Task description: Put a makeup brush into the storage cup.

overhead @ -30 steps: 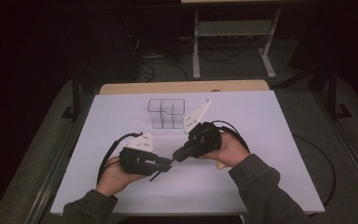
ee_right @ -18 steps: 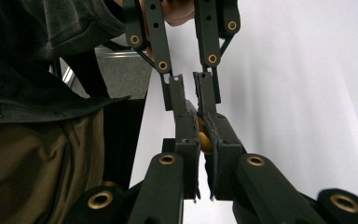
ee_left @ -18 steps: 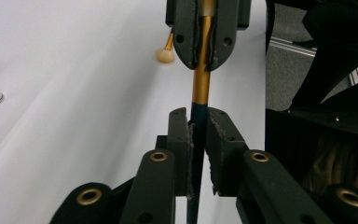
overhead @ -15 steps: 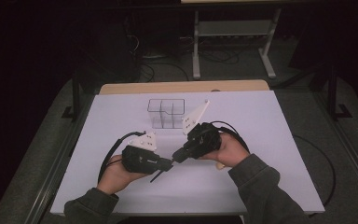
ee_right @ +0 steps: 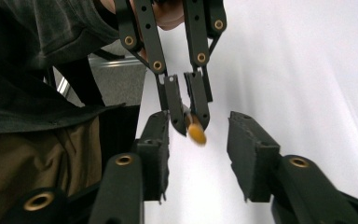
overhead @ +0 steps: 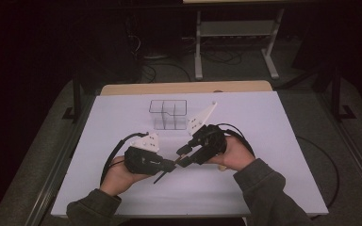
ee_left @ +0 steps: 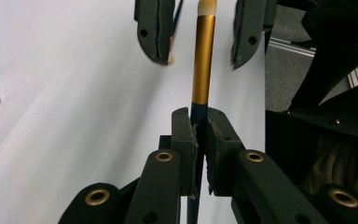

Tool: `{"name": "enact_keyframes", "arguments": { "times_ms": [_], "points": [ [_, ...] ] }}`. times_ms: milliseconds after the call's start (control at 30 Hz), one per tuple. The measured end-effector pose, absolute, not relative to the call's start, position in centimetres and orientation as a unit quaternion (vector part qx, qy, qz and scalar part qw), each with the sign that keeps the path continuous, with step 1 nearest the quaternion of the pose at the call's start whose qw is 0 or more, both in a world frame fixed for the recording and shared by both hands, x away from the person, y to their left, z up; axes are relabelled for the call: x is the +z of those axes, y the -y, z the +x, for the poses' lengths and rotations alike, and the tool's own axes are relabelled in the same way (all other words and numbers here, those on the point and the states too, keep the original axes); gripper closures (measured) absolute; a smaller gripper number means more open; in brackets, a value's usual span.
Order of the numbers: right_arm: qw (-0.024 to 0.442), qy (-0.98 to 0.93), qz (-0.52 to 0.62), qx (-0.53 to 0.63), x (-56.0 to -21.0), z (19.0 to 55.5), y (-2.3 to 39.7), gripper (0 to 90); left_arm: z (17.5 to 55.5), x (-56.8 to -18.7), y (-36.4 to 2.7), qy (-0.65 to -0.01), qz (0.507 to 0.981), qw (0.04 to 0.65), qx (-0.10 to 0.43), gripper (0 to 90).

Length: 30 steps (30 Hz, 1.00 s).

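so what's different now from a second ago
The right gripper has just opened its jaws and let go of the brush, whose gold end now sits free between them. The left gripper stays shut on the brush's dark handle. Both hands and the clear organiser on the white table kept their places.

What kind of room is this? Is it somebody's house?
Probably not a house; it looks like a lab or recording workshop. A bare white table top sits on a metal frame in a dark room, loose black cables lie on the floor behind it, and a pale metal stand waits at the back.
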State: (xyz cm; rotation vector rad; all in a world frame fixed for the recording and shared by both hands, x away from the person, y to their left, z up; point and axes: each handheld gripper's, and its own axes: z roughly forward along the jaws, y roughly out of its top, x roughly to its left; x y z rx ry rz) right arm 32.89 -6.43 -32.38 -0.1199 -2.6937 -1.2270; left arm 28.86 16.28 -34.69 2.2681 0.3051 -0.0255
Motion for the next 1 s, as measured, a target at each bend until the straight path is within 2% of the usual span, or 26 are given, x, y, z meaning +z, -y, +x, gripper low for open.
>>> {"name": "enact_keyframes", "arguments": {
  "times_ms": [567, 1000],
  "points": [
    [0.056, 0.883, -0.117, -0.451, -34.2, 32.3, 12.0, 36.4, 31.1, -34.2, -18.1, -0.16, 0.875, 0.457, -0.026, 83.1],
    [0.048, 0.87, -0.166, -0.462, -36.6, 31.2, 15.6, 31.3, 33.2, -33.2, -19.0, -0.189, 0.862, 0.47, -0.021, 83.1]
  ]
}}
